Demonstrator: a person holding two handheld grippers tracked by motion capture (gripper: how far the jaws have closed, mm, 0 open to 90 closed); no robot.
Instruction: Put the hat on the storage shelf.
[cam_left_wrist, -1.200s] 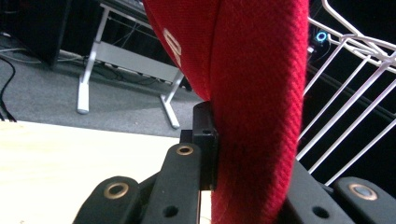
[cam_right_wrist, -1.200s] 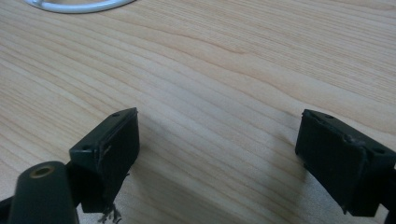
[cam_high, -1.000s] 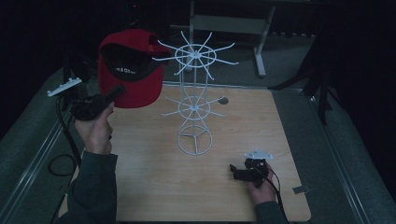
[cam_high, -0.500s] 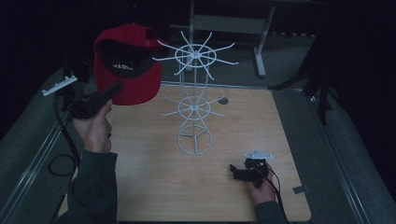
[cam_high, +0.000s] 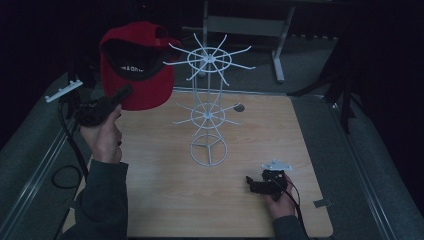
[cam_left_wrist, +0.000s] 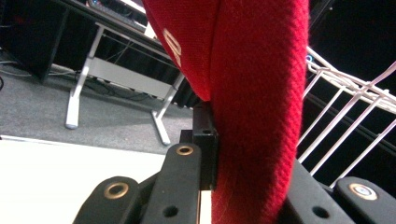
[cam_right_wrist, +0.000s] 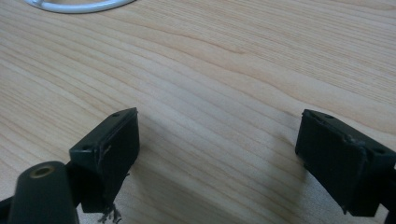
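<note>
Your left gripper (cam_high: 121, 93) is clamped on the brim of the red cap (cam_high: 135, 70), held up at ten o'clock, just beside the top spokes of the white wire rack (cam_high: 208, 107). Your right gripper (cam_high: 253, 183) rests at five o'clock on the pale wooden table (cam_high: 165, 200), jaws spread wide and holding nothing. Grey carpet (cam_high: 30, 135) surrounds the table; a metal desk frame (cam_high: 250, 27) stands at twelve o'clock in the dark room.

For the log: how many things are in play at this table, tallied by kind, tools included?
Red cap: 1, clamped in the left tool
White wire rack: 1, standing on the table
Hand-held tools: 2, the right tool open and low over the wood
Total: 4
</note>
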